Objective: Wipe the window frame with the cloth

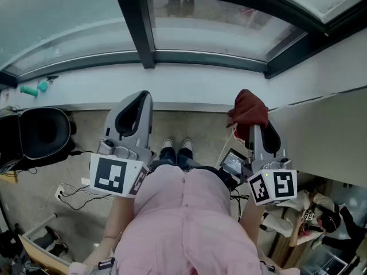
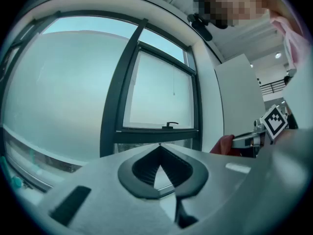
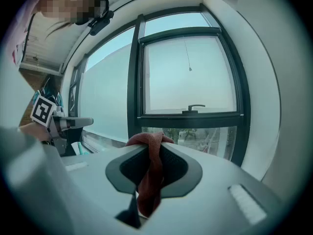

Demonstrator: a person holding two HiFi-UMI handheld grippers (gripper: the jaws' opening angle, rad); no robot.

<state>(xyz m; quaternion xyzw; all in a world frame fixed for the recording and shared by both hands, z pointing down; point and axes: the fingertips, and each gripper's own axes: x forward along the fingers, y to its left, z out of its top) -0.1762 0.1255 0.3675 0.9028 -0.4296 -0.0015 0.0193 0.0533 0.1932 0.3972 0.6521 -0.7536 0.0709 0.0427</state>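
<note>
1. The left gripper (image 1: 139, 99) is at 9 o'clock in the head view. Its jaws are closed, with the tips touching and nothing in them.
2. The dark window frame (image 1: 144, 33) is at 12 o'clock, well apart from both grippers.
3. The right gripper (image 1: 250, 119), at 3 o'clock, pinches the red cloth (image 1: 248, 106) tight.
4. Only the gripper views show the window handle (image 3: 196, 108).

The left gripper (image 2: 160, 147) has its jaws closed tip to tip with nothing between them. Ahead stands a dark window frame (image 2: 117, 87) with a small handle (image 2: 170, 125). At the right, a red cloth (image 2: 221, 145) sits at the right gripper (image 2: 235, 141).
</note>
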